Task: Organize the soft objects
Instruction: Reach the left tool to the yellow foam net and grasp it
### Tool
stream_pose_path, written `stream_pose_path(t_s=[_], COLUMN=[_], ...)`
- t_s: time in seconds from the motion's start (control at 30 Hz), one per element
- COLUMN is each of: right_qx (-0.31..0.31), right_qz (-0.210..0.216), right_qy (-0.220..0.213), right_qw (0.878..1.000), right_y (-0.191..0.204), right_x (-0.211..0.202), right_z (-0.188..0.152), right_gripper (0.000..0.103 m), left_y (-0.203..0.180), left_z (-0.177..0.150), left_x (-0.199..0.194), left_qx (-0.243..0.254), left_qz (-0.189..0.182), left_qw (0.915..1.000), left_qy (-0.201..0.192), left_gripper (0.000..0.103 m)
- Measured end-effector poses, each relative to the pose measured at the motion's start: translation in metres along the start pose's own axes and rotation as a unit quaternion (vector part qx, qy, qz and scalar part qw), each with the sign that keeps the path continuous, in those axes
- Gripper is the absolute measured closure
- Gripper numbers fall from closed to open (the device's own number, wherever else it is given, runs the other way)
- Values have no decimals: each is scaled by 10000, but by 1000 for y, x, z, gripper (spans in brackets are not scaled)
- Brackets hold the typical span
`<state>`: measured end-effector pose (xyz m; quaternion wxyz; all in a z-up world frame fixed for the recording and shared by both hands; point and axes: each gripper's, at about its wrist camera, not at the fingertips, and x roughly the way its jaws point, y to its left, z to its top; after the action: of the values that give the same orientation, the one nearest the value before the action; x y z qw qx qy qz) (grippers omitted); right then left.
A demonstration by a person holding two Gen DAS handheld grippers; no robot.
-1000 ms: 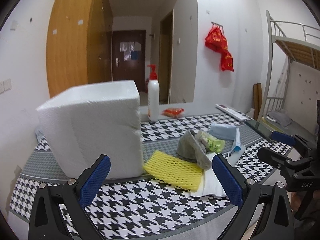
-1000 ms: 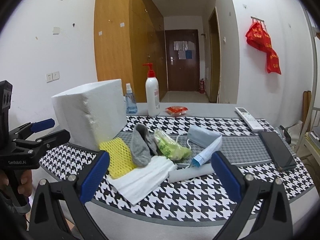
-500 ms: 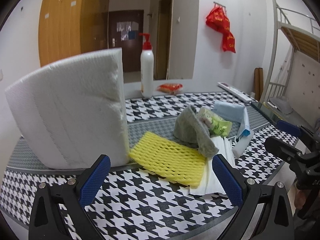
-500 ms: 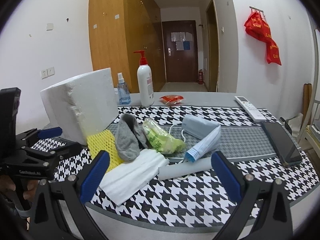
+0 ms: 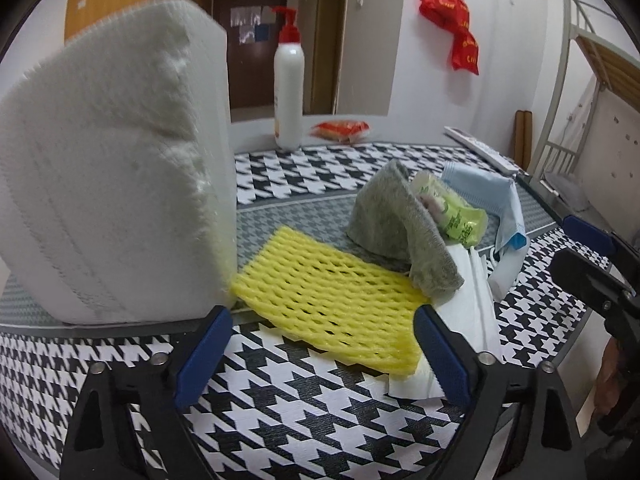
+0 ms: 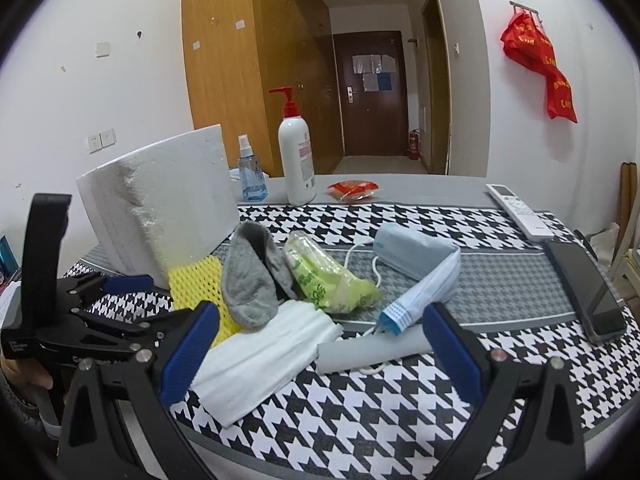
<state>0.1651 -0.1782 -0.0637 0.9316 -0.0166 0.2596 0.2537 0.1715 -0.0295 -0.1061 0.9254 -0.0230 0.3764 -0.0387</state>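
A yellow foam net (image 5: 328, 296) lies flat on the houndstooth tablecloth, one end tucked against a big white foam block (image 5: 112, 184). My left gripper (image 5: 320, 320) hangs just in front of the net. Its jaws are closing, stand wide on either side of the net's near edge, and do not press it. A grey sock (image 5: 396, 216) droops onto the net's far corner. Behind the sock lie a green packet (image 6: 324, 276), a blue face mask (image 6: 416, 252), a folded white cloth (image 6: 260, 352) and a grey roll (image 6: 372, 352). My right gripper (image 6: 320, 312) is open above the cloth and holds nothing.
A pump bottle (image 6: 296, 160), a spray bottle (image 6: 250, 176) and a red packet (image 6: 352, 190) stand at the back. A remote (image 6: 520, 212) and a phone (image 6: 584, 288) lie at the right. The table's front edge (image 6: 360, 456) runs just below both grippers.
My left gripper has moved forward and down towards the yellow net, so the foam block looms larger, and its jaws have narrowed a little. The right gripper has edged closer to the pile.
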Motion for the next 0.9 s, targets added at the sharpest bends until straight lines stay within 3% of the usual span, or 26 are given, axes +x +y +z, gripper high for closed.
stream_pose_path(t_s=[0.13, 0.27, 0.37, 0.57, 0.73, 0.9], right_qx=[-14, -18, -24, -59, -117, -163], right_qz=[60, 100, 154, 216, 280, 373], right_qy=[14, 44, 48, 84, 127, 177], right_qw=[10000, 9999, 9999, 9997, 9995, 9990], right_y=[-2, -2, -3, -2, 1, 7], right_x=[3, 6, 6, 9, 10, 14], right_z=[1, 1, 0, 0, 1, 4], right_gripper=[0, 0, 0, 0, 0, 0], left_y=[0, 1, 0, -5, -1, -1], left_z=[2, 4, 5, 6, 9, 9], left_x=[12, 20, 21, 21, 18, 6], left_qx=[-41, -121, -115, -107, -280, -230], left_qz=[36, 47, 34, -214, -346, -461], left_qw=[9997, 9992, 9992, 9990, 9987, 9987], left_qy=[229, 374, 378, 371, 243, -14], left_gripper=[25, 26, 32, 55, 85, 89])
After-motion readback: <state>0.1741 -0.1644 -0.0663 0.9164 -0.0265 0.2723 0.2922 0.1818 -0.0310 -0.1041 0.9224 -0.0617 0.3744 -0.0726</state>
